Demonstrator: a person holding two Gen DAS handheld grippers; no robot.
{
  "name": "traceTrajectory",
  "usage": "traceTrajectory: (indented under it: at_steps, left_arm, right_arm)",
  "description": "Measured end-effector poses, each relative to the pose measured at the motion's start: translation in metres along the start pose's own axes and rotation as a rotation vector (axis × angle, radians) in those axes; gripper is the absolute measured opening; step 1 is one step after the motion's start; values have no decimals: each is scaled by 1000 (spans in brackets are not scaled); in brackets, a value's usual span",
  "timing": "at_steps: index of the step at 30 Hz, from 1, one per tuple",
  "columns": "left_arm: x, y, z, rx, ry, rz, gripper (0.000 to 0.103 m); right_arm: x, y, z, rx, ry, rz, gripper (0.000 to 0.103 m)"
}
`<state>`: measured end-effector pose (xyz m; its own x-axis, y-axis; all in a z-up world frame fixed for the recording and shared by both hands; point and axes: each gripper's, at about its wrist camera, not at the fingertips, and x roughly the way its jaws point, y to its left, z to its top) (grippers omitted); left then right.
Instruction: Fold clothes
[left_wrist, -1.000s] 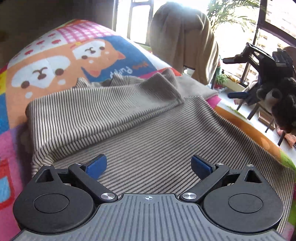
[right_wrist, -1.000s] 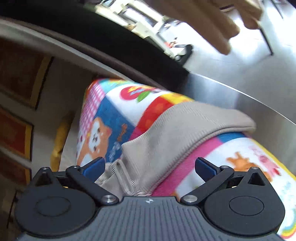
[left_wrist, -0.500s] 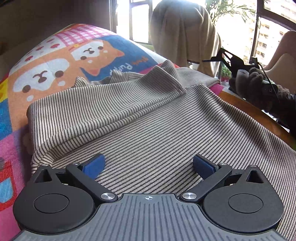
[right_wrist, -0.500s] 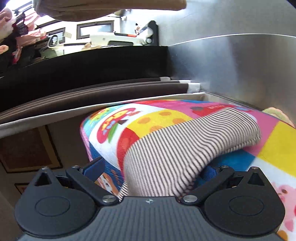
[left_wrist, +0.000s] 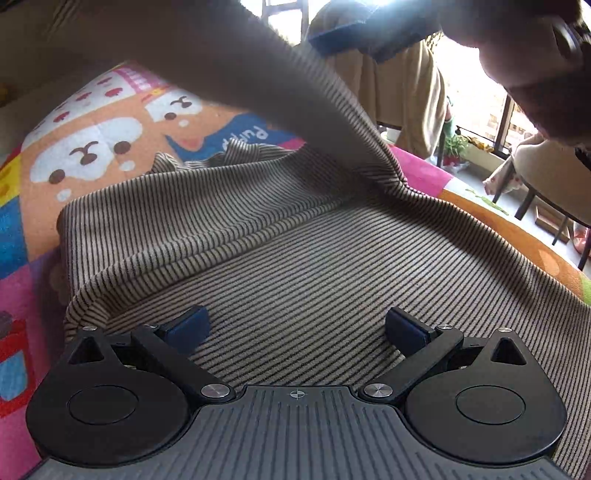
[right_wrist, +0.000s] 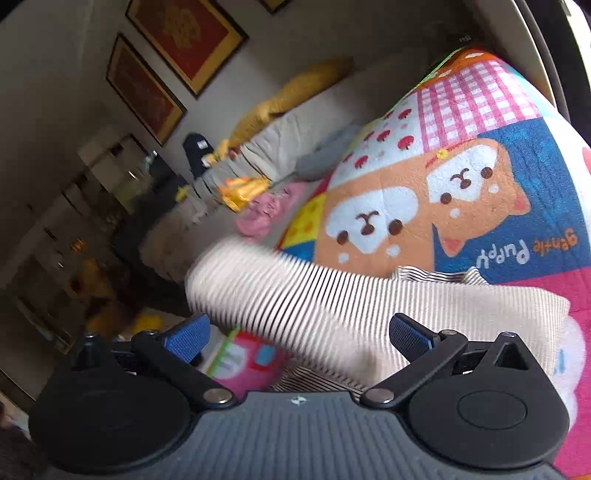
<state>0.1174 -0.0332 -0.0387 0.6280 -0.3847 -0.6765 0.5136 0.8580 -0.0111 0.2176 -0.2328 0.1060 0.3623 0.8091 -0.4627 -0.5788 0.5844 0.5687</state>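
A beige garment with thin dark stripes (left_wrist: 317, 258) lies spread on a colourful cartoon blanket (left_wrist: 92, 147). My left gripper (left_wrist: 297, 326) is open and rests low over the garment's near part, holding nothing. One sleeve (left_wrist: 280, 92) is lifted and swept across above the body, blurred. In the right wrist view that sleeve (right_wrist: 303, 310) crosses between my right gripper's (right_wrist: 299, 330) open jaws, blurred by motion; I cannot tell whether they touch it. The right gripper's blue pad (left_wrist: 343, 37) shows at the top of the left wrist view.
The blanket with puppy pictures (right_wrist: 443, 206) covers the work surface. A chair draped in tan cloth (left_wrist: 402, 92) stands by bright windows beyond it. A sofa with yellow cushions (right_wrist: 295, 99), framed pictures and shelves lie past the blanket's far edge.
The right gripper has swung round and carried the striped sleeve up and over the garment's body; the sleeve now hangs across the left wrist view. The left gripper has barely moved.
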Motion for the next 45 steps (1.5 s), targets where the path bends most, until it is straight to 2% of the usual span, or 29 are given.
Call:
traceTrajectory:
  at_steps: [1,4,12,16,19,21,24,25,27,28,29,31,33,34,35,37,41,44,45]
  left_arm:
    - [0,1,0,-4,-1,-5,103]
    - [-4,7,0,-30,-16,-35,103]
    - [-39,39,-2,-263,-84,-142,103]
    - [-77,44,3,-265,-157,-80,103]
    - [-85,62,11,-301,-152,55,103]
    - [-74,83,17,-349,-129,112,103]
    - [-49,114,24,-441,-80,125,102]
    - [-42,119,25,-455,-62,126,100]
    - [-31,122,26,-449,-31,133,89]
    - [-26,122,26,-442,-16,137,71]
    - [-23,119,25,-423,-6,150,65]
    - [-20,111,24,-369,-9,198,62]
    - [-22,98,23,-276,-37,275,44]
    - [-24,91,24,-223,-55,316,29]
    - [-29,83,26,-167,-79,348,22]
    - [-39,71,34,-65,-129,385,14]
    - [-47,66,67,77,-201,402,14]
    - [-39,75,83,150,-243,478,12]
    - [-35,79,86,173,-249,508,12]
  right_arm:
    - [0,1,-4,-9,-1,-39,103]
    - [-17,-2,-20,-42,-77,-264,103]
    - [-7,-7,-81,-289,22,-542,103]
    - [-1,-10,-111,-414,75,-679,103]
    - [3,-11,-134,-508,114,-781,103]
    - [2,-11,-133,-498,87,-787,103]
    - [0,-8,-132,-498,48,-801,103]
    - [0,-6,-133,-513,42,-812,103]
    - [3,-5,-134,-559,44,-843,103]
    - [5,-5,-135,-581,46,-859,103]
    - [7,-4,-136,-604,48,-875,103]
    - [11,-11,-134,-599,55,-894,103]
    - [15,-17,-133,-592,62,-912,103]
    - [17,-22,-130,-577,62,-922,103]
    - [19,-25,-129,-567,55,-934,103]
    - [18,-25,-126,-565,25,-954,103]
    - [11,-20,-120,-579,-65,-1020,103]
    - [7,-16,-116,-573,-125,-1057,103]
    - [8,-16,-116,-579,-115,-1061,103]
